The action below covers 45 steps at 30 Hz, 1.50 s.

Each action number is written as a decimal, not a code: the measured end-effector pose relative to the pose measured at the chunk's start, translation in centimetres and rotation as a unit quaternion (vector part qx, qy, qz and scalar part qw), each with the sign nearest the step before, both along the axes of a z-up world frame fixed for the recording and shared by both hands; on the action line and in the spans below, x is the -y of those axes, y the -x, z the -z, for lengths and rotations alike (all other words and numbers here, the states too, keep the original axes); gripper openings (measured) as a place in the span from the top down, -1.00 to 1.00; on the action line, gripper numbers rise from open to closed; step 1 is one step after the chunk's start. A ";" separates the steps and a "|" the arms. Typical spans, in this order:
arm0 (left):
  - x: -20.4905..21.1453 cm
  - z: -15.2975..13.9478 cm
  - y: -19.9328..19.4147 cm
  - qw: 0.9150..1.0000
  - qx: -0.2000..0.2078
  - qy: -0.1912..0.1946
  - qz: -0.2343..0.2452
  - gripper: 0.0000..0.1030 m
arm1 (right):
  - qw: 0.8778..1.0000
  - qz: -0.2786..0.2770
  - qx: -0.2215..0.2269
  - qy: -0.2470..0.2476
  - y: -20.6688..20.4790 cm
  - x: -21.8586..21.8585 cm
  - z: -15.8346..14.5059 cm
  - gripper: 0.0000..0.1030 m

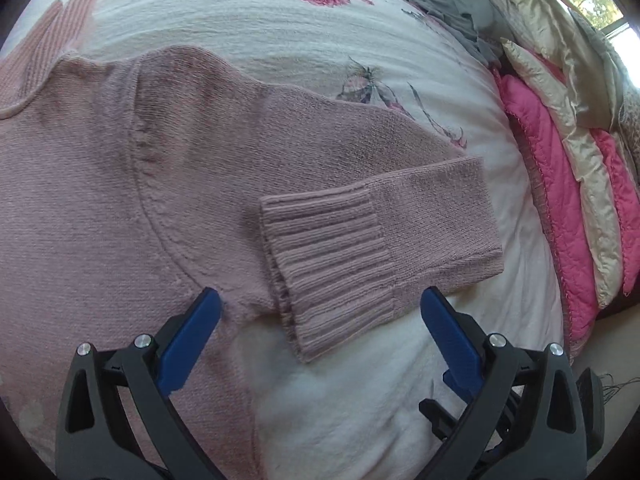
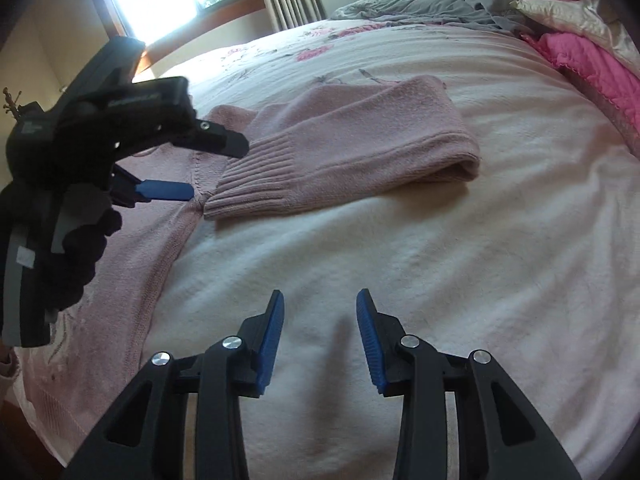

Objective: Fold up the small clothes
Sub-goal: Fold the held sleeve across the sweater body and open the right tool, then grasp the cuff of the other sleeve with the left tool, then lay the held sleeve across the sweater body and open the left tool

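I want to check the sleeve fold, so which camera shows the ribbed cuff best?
The left wrist view: the cuff lies close and central between the open left gripper fingers, ribs sharp. The right wrist view shows it farther off, smaller, partly behind the left gripper.

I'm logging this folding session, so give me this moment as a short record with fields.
garment: pink sweater, spread flat
sleeve: doubled back, ribbed cuff pointing toward the body
surface: white floral bedspread
left claw: open, over the cuff, gripping nothing
right claw: open, over bare bedspread, apart from the sweater
nearby: pink quilt at the bed edge
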<state>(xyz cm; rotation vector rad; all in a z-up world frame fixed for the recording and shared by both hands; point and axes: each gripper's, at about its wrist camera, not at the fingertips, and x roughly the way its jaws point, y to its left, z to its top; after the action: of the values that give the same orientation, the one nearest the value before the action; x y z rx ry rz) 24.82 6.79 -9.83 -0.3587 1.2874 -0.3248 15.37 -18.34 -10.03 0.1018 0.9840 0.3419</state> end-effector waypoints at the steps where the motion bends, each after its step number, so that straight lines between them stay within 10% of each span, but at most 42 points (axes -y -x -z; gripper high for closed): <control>1: 0.5 0.3 -0.3 1.000 -0.002 -0.003 0.000 -0.74 | 1.000 0.002 0.000 -0.005 0.3 0.3 0.1 0.26; 6: 2.8 0.8 -1.3 0.999 -0.002 -0.030 0.012 -0.13 | 1.000 0.017 -0.011 -0.023 0.9 1.4 1.0 0.25; 8: 2.7 0.6 -1.2 1.000 0.002 -0.030 0.008 0.58 | 0.999 0.021 -0.011 -0.031 1.1 1.6 1.1 0.25; 10: 2.4 0.0 -0.8 1.000 0.009 0.001 0.007 0.80 | 0.999 0.024 -0.011 -0.034 1.1 1.7 1.1 0.25; 20: -5.5 -4.7 2.5 0.994 0.098 -0.005 -0.056 0.86 | 0.998 0.040 -0.016 -0.035 0.0 1.4 1.0 0.25; 45: -33.8 -6.6 6.1 0.962 0.096 -0.081 -0.244 0.86 | 0.997 -0.049 -0.034 -0.058 -10.6 -13.5 -1.4 0.23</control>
<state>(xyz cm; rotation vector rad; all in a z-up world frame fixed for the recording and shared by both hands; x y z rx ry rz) 18.70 40.55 -3.22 -0.4779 0.9881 0.1606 25.99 -4.89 -8.67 0.1715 1.0383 0.4887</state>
